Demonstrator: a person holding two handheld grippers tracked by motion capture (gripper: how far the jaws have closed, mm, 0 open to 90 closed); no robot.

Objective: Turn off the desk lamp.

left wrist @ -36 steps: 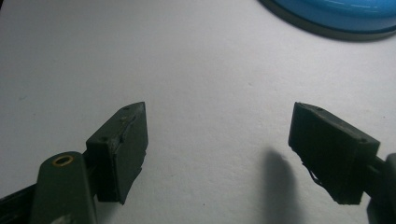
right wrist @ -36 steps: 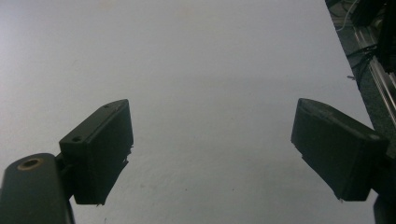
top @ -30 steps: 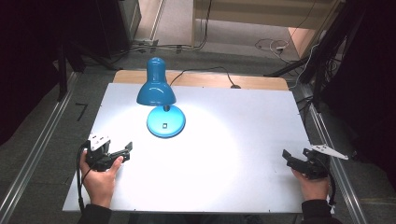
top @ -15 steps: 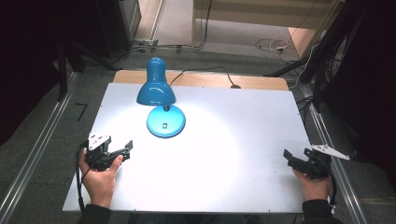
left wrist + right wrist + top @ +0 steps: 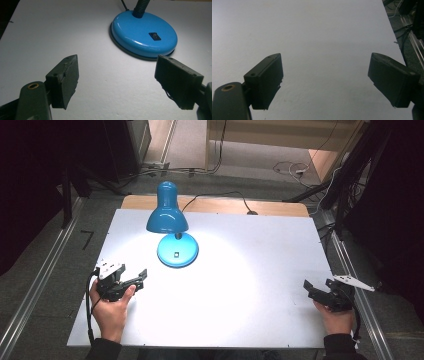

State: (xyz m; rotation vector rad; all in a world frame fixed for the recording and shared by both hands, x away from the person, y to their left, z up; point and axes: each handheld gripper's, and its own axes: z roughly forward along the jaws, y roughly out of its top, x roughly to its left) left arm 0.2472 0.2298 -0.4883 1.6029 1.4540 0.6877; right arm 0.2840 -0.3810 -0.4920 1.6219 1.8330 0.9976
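White bench [image 5: 260,285], lit blue lamp [image 5: 172,232] near its far-left corner.
Both my hand-held grippers, left [image 5: 131,282] and right [image 5: 316,292], hang open; next, probably, pressing the base switch [image 5: 155,36].

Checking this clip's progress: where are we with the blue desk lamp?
Done: nothing beyond setup. The blue metal desk lamp stands lit on the white table, untouched. In hand: the left gripper is open, its jaws pointed at the lamp's round blue base with its black rocker switch, short of contact. The right gripper is open over bare table. Left: probably reaching and pressing the switch.
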